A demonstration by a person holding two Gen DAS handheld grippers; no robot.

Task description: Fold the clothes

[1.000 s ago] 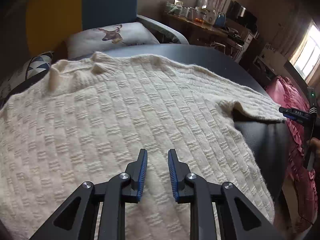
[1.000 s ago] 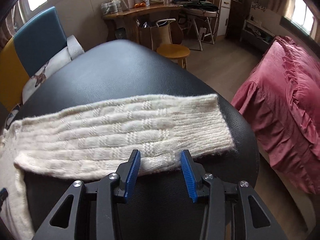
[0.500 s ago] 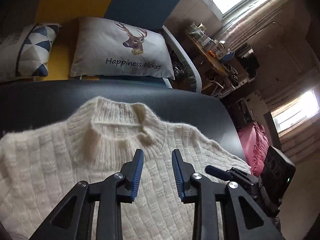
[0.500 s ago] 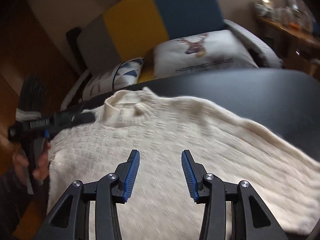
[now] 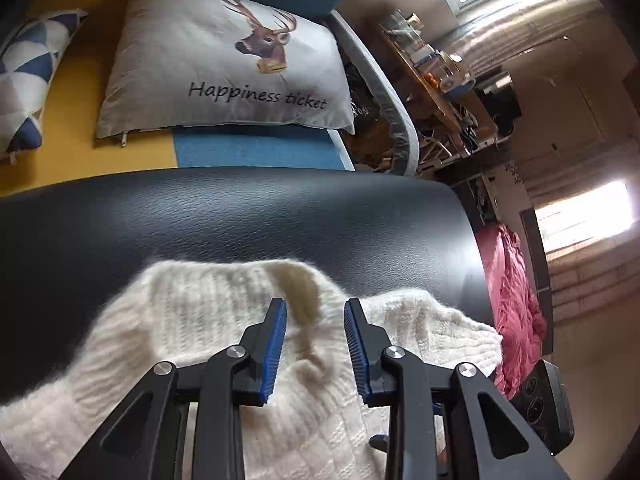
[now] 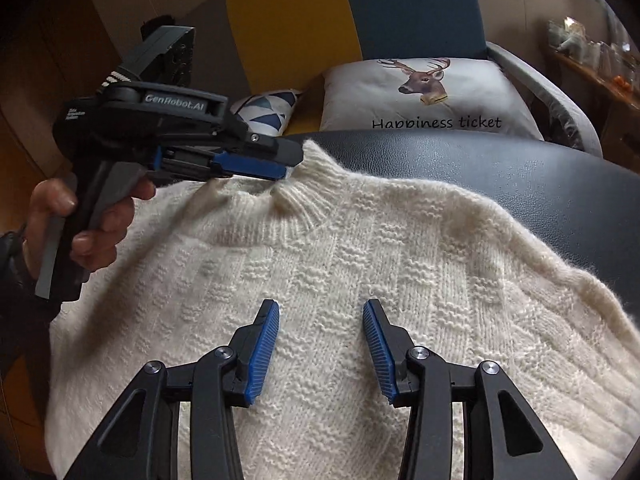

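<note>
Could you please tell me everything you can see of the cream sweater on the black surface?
The cream sweater is a fluffy, chunky knit with a blocky basket-weave pattern and a ribbed neck collar. It lies spread flat on the black leather-like surface, collar toward the sofa, one shoulder sloping to the right. The open left tool is at the collar, its fingers either side of the neck opening; I cannot tell whether it touches. The open right tool hovers over the chest.

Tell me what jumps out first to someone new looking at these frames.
A fluffy cream knit sweater spread front-up across a black padded surface, filling both views. The left gripper, jaws open, sits at the sweater's ribbed collar; the right gripper is open over the chest. Behind, a deer cushion reading "Happiness ticket" lies on a yellow-and-blue sofa.
</note>
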